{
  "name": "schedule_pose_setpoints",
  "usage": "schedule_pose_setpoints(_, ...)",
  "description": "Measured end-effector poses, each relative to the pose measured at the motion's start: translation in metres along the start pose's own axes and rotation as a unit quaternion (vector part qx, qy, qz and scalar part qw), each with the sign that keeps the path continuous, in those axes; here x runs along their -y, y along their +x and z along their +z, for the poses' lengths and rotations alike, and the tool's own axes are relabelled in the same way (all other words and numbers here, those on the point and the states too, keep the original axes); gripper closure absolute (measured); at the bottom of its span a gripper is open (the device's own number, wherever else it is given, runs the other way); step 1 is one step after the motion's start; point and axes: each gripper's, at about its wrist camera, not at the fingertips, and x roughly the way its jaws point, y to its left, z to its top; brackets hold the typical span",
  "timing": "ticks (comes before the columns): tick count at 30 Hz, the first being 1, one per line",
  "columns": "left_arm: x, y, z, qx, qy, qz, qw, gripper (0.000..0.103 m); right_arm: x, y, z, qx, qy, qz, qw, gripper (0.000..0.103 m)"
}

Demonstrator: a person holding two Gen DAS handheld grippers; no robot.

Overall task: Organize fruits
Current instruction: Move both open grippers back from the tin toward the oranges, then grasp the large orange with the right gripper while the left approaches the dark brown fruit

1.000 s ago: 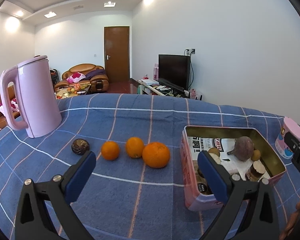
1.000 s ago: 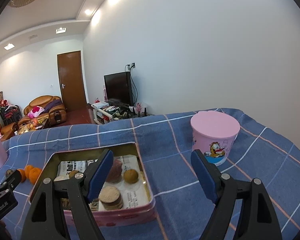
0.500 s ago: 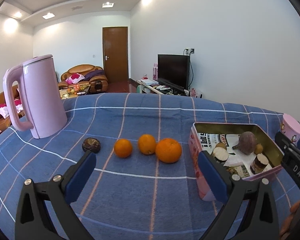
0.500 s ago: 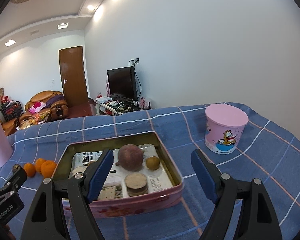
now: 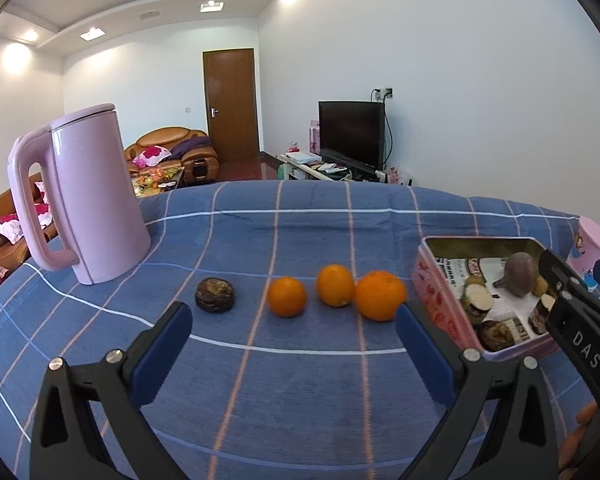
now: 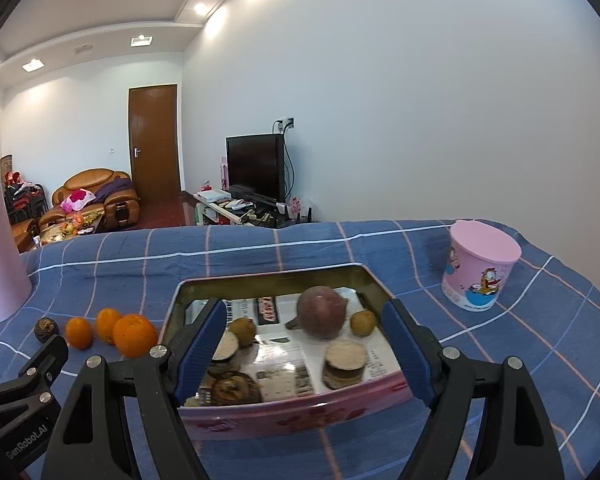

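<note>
Both my tongs gape wide, empty — left gripper [image 5: 292, 344] faces three oranges [image 5: 334, 291] (lined up loose), right gripper [image 6: 304, 344] frames the pink tin [image 6: 300, 416], where they likely belong.

three oranges [image 5: 336, 295] in a row between kettle [image 5: 82, 196] and tin [image 5: 486, 300] on the tablecloth [image 5: 300, 380]
</note>
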Motion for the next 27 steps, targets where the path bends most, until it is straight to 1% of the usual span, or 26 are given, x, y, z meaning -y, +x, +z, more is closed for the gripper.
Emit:
schedule_pose_setpoints(7, -0.015, 0.008, 0.003, -0.005, -0.001, 0.005, 1.0000, 0.000, -0.023, 0.004, 0.001, -0.009, -0.005, 0.010, 1.000, 0.022)
schedule_pose_setpoints(11, -0.023, 0.011, 0.005, -0.002, 0.007, 0.015, 0.9999, 0.000, -0.034, 0.007, 0.001, -0.013, -0.006, 0.015, 1.000, 0.022)
schedule_pose_setpoints(21, -0.050, 0.027, 0.012, -0.007, 0.008, 0.031, 0.9995, 0.000, -0.061, 0.014, 0.003, -0.024, -0.015, 0.029, 0.999, 0.022)
schedule_pose_setpoints(24, -0.064, 0.036, 0.014, -0.017, 0.000, 0.040, 0.9990, 0.000, -0.068, 0.017, 0.003, -0.029, -0.023, 0.038, 0.999, 0.022)
schedule_pose_setpoints(27, -0.084, 0.048, 0.016, -0.039, -0.025, 0.051, 0.9976, 0.000, -0.075, 0.018, 0.003, -0.032, -0.033, 0.050, 0.998, 0.022)
